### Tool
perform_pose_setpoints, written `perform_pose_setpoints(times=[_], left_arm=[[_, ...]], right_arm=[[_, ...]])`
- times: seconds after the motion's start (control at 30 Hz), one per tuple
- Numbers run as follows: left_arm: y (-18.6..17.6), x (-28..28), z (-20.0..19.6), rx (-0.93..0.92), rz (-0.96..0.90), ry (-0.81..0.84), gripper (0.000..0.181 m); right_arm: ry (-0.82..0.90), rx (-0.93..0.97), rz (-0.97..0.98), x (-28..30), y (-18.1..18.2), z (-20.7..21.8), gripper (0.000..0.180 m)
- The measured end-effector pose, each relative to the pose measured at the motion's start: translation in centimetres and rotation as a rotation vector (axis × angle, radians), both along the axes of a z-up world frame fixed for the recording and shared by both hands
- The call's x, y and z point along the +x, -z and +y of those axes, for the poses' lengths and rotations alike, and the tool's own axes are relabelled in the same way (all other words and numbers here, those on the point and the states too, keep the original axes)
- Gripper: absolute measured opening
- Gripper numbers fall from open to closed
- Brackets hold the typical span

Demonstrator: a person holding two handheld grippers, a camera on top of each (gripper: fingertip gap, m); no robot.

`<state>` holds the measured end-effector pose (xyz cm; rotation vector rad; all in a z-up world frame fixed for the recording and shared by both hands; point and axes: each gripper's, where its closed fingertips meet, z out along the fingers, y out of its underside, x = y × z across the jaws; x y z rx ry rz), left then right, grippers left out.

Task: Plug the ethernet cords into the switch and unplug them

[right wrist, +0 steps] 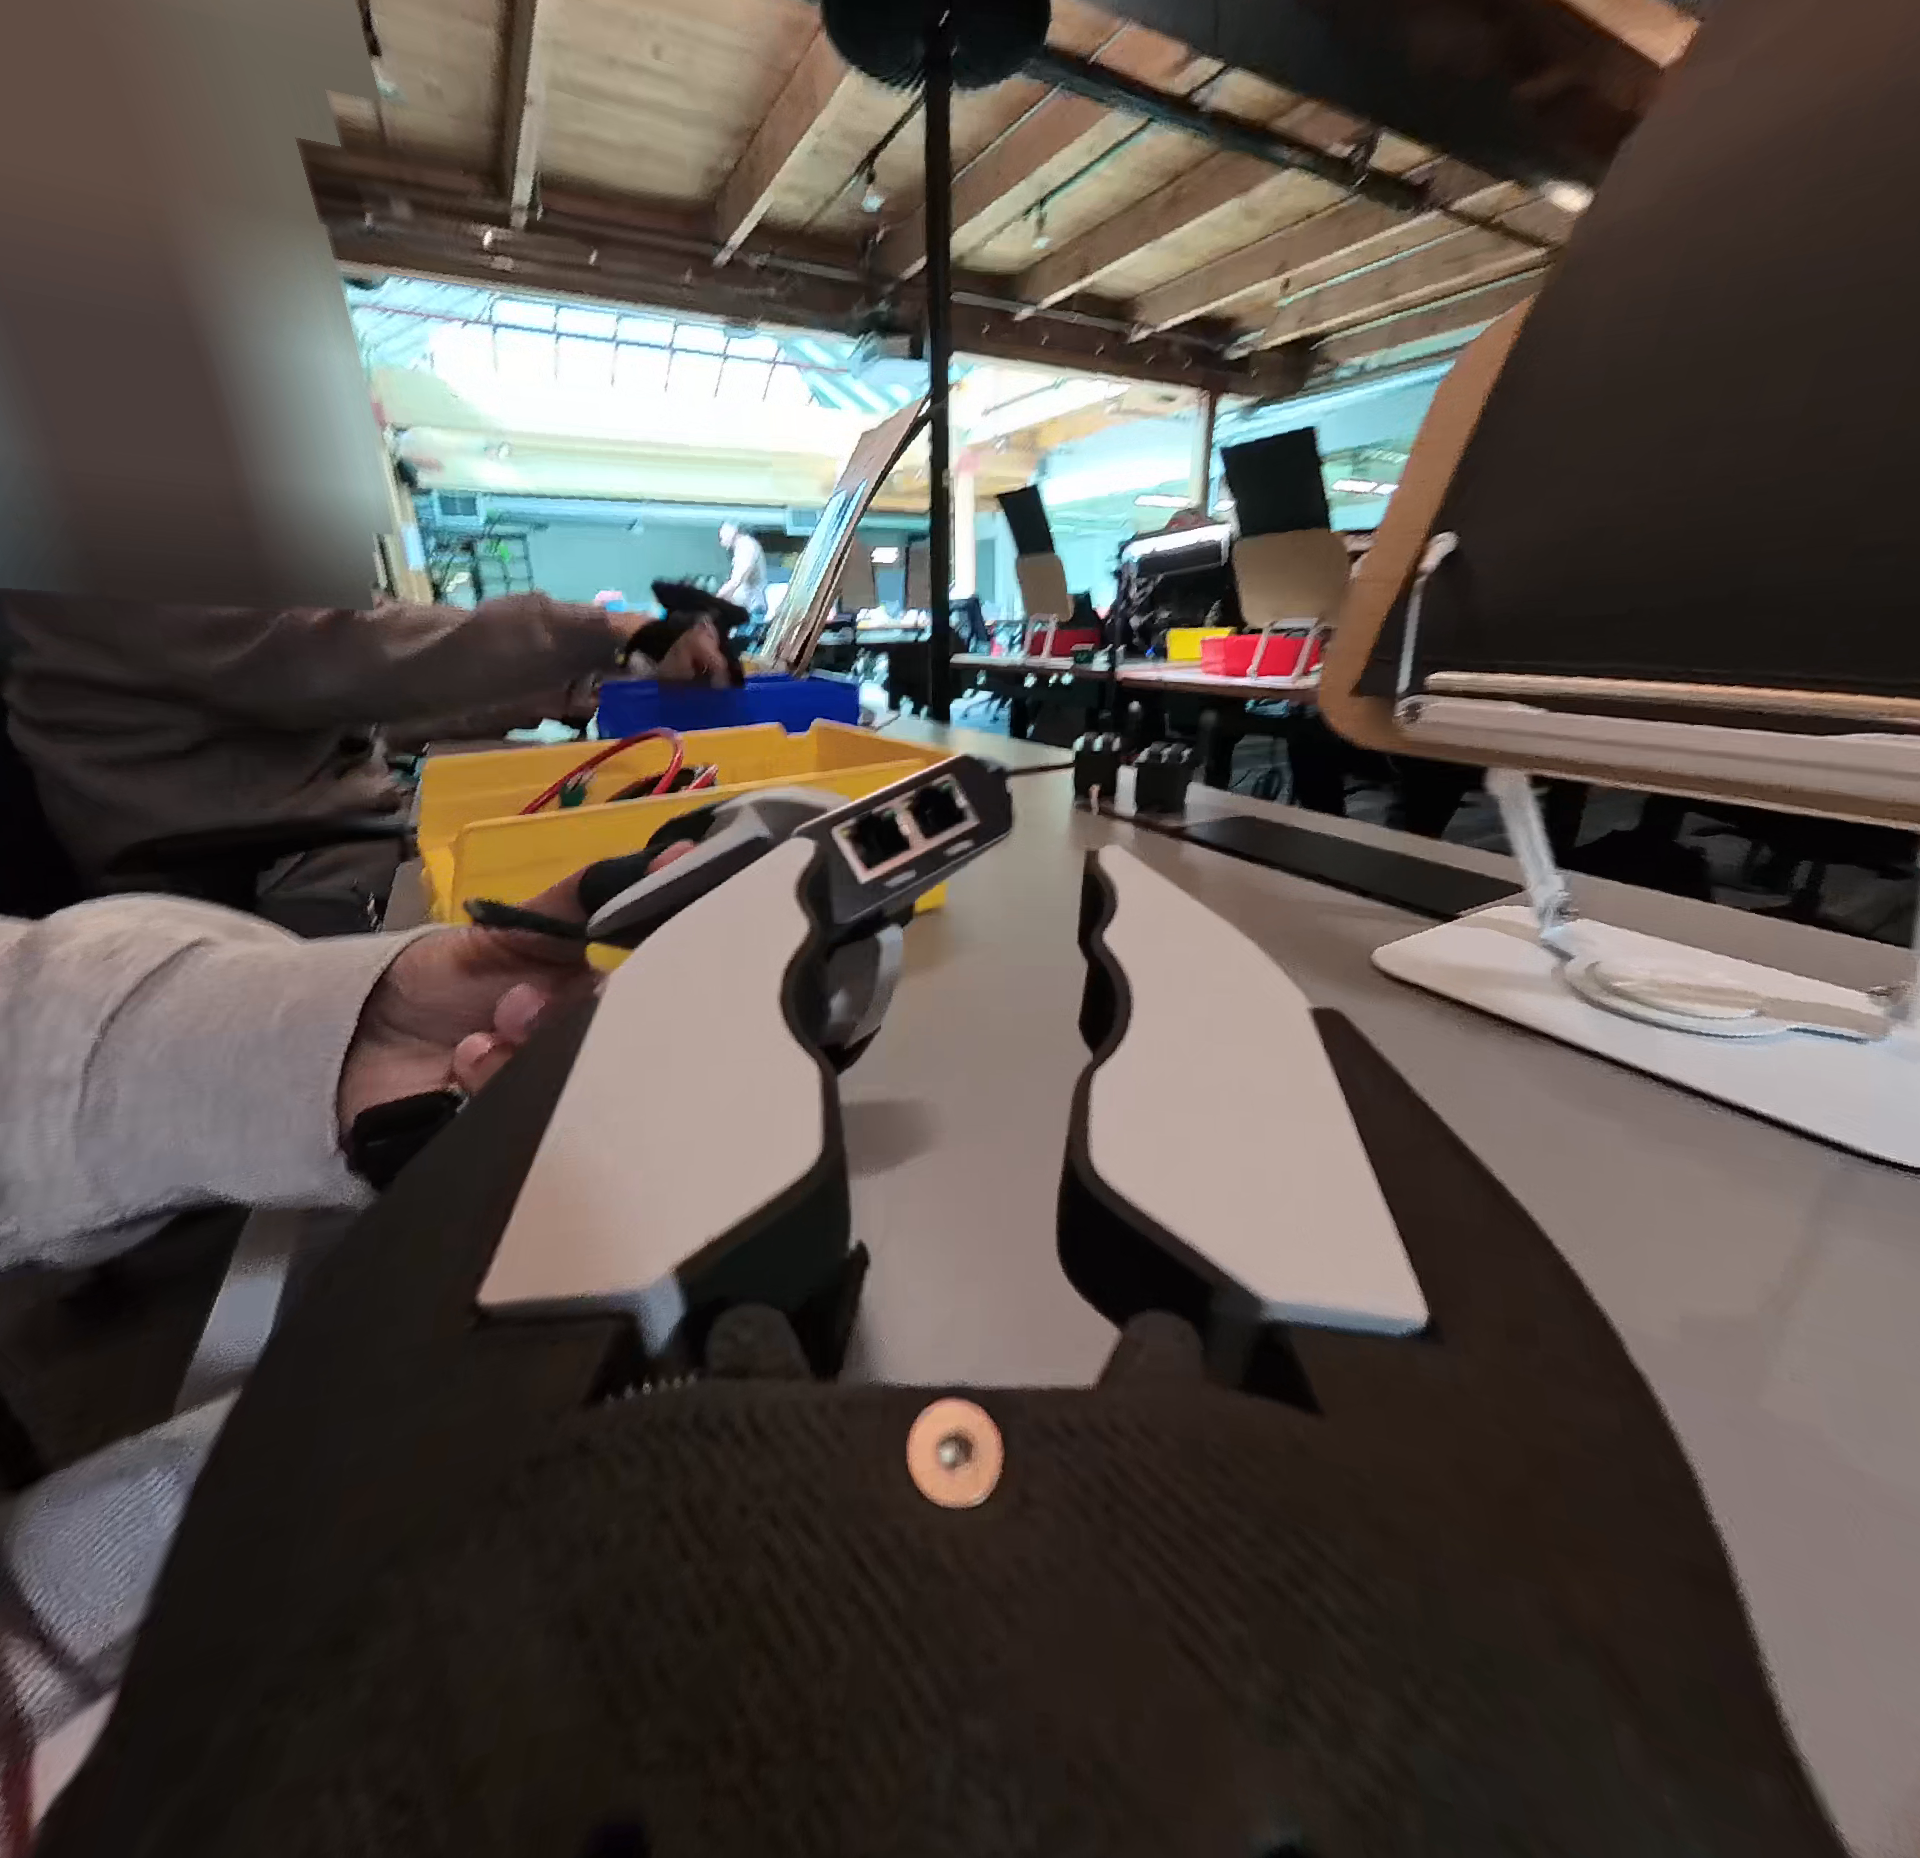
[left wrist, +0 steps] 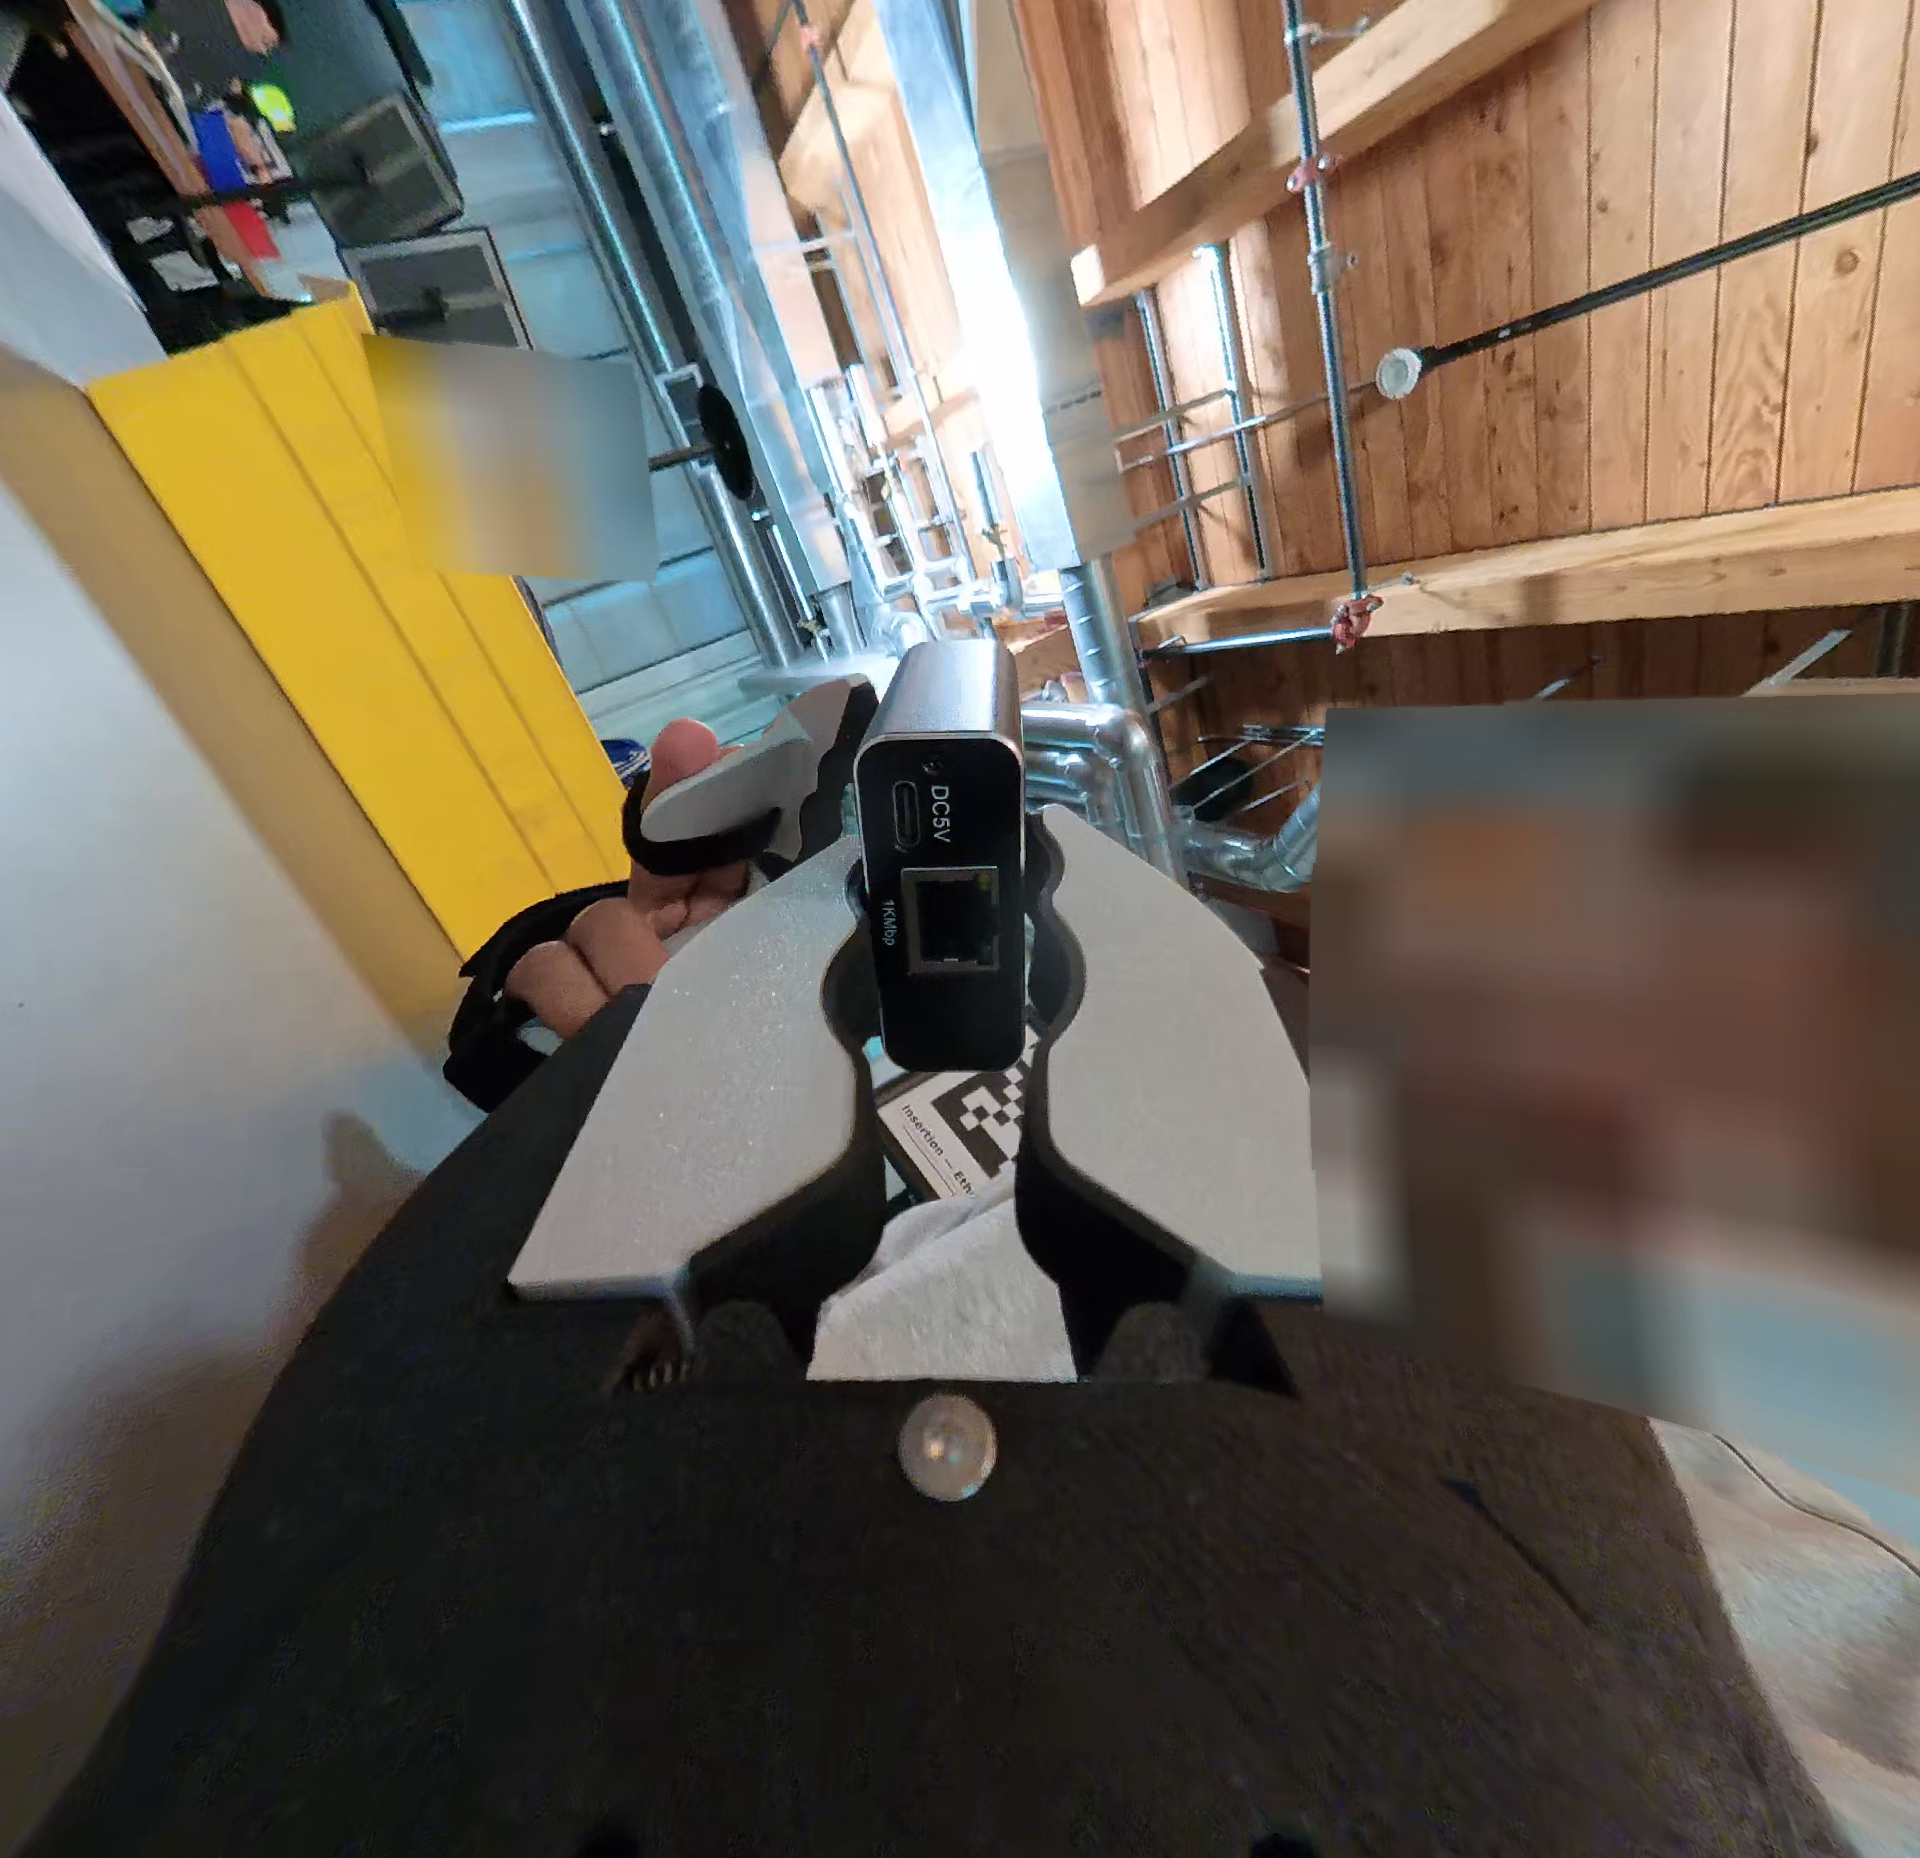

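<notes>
My left gripper [left wrist: 940, 842] is shut on a small dark metal switch [left wrist: 951, 935] and holds it up in the air. The end that faces the left wrist camera has a small power port and one empty ethernet port. In the right wrist view the switch [right wrist: 904, 832] shows two empty ethernet ports facing me, held by the left gripper [right wrist: 790, 904] above the grey table [right wrist: 987, 1060]. My right gripper [right wrist: 945, 873] is open and empty, just right of the switch. It also shows behind the switch in the left wrist view [left wrist: 769, 759]. No ethernet cord is plainly in view.
A yellow bin [right wrist: 499, 852] with red wires stands behind the switch, with a blue bin [right wrist: 727, 702] beyond it. A monitor on a white stand [right wrist: 1662, 977] is at the right and a black pole [right wrist: 940, 406] is behind. Another person's sleeve [right wrist: 260, 686] reaches in at the left.
</notes>
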<state>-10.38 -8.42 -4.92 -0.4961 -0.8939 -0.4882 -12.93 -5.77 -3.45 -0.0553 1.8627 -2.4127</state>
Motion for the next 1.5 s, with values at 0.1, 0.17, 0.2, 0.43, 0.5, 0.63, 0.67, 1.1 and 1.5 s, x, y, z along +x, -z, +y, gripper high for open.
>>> perform_pose_setpoints(times=[0.1,0.17,0.2,0.43,0.5,0.63,0.67,1.1,1.5], left_arm=[[0.2,-0.1,0.1,0.002,-0.008,0.001,0.027],[0.3,-0.1,0.2,-0.014,-0.010,-0.001,0.027],[0.3,-0.1,0.1,-0.021,-0.008,-0.004,0.027],[2.2,-0.9,-1.6,-0.125,-0.064,-0.095,0.027],[2.5,-1.2,-2.5,-0.101,-0.088,-0.123,0.027],[3.3,-1.6,-3.7,-0.017,-0.165,-0.162,0.027],[3.7,-1.6,-3.6,-0.036,-0.177,-0.160,0.026],[4.1,-3.5,-0.2,-0.272,-0.126,-0.133,0.026],[3.2,-2.9,-0.4,-0.345,-0.066,-0.152,0.026]], right_arm=[[0.032,-0.083,-0.106,-1.6,-2.0,0.6,0.037],[0.025,-0.103,-0.151,-1.8,-3.6,0.6,0.032],[0.037,-0.103,-0.158,-2.1,-4.4,0.5,0.030],[-0.030,-0.101,-0.104,0.9,-12.7,-2.2,0.025],[-0.126,-0.061,-0.094,4.0,-14.1,-4.4,0.025],[-0.333,0.093,-0.055,11.7,-13.4,-10.5,0.025],[-0.370,0.112,-0.056,13.5,-13.2,-12.0,0.023],[-0.531,0.726,0.177,29.7,-1.9,-32.4,0.022],[-0.383,0.963,0.873,28.6,3.4,-38.5,0.026]])
